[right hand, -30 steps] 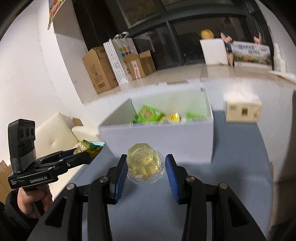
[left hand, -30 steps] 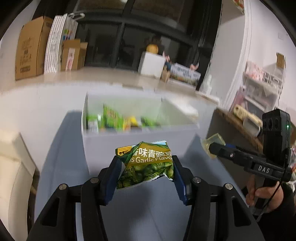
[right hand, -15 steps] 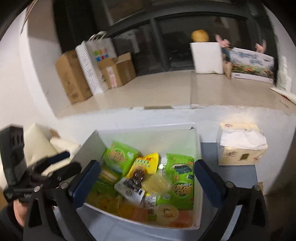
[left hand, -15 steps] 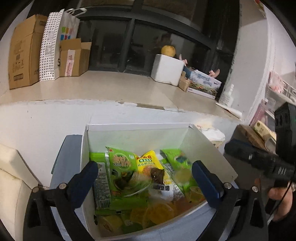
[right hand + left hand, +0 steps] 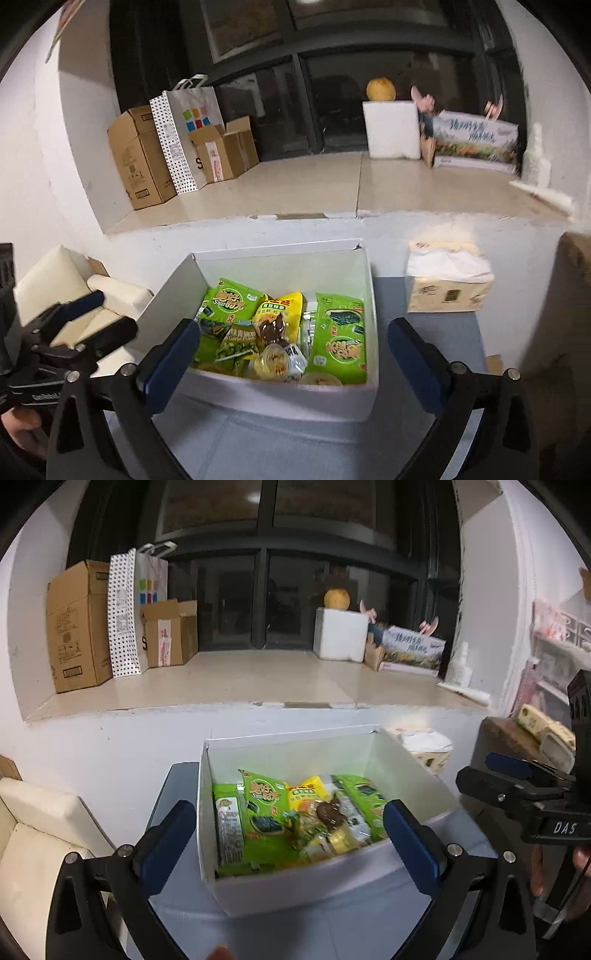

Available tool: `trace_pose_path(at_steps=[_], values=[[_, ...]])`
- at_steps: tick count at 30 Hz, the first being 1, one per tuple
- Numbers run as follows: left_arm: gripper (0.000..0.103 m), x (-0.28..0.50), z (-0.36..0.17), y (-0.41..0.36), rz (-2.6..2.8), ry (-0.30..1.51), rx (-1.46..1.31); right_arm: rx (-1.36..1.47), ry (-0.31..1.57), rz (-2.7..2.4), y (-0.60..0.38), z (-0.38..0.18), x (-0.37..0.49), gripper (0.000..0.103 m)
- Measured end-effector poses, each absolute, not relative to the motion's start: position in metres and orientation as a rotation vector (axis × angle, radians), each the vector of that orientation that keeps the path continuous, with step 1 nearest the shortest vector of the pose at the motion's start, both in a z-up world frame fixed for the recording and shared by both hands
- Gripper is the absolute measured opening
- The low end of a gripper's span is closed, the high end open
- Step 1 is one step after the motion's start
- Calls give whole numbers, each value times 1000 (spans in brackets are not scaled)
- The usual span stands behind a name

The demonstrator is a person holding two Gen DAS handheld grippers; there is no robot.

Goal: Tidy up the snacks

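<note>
A white open box [image 5: 295, 882] [image 5: 280, 395] sits on a blue-grey table and holds several snacks: green seaweed packets [image 5: 264, 805] [image 5: 338, 341], a yellow packet [image 5: 282, 308], a green garlic pea packet [image 5: 236, 341] and a clear jelly cup [image 5: 273, 365]. My left gripper [image 5: 290, 838] is open and empty, just in front of the box. My right gripper [image 5: 291, 360] is open and empty, over the box's near wall. Each gripper shows from the side in the other's view, the right [image 5: 517, 794] and the left [image 5: 74, 339].
A tissue box [image 5: 448, 282] [image 5: 424, 746] stands right of the white box. A cream cushion [image 5: 37, 830] [image 5: 70, 284] lies at the left. A tiled ledge behind holds cardboard boxes [image 5: 77, 624], a paper bag [image 5: 184, 133] and a white foam box [image 5: 391, 129].
One second ago my left gripper held the pea packet and my right the jelly cup. Both opened over the box, both items now lie inside, and both grippers have drawn back slightly.
</note>
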State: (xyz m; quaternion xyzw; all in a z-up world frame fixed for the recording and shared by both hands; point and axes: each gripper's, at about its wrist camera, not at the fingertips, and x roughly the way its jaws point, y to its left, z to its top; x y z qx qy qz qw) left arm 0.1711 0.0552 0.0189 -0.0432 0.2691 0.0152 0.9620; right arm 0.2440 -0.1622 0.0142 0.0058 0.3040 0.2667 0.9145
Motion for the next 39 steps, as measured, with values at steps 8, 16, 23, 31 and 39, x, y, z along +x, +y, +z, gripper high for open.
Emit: trace_pose_path(at_steps=[8,16,23,31,39], values=[[103,99,36,43,29,582,-102,-32,537,633,-181,46,154,103],[103,37,29,41,55,618,-152,-24,535,550,-199,39,84,103],[103,19,15,26,36,653,-128,8,580,584,-205,20,60,103],[103,25,16,23,34,658,-97,-9,576,548,-204,22,62,103],[103,27,13,22,19,667,-98,-12,582,561,-203,20,62,103]])
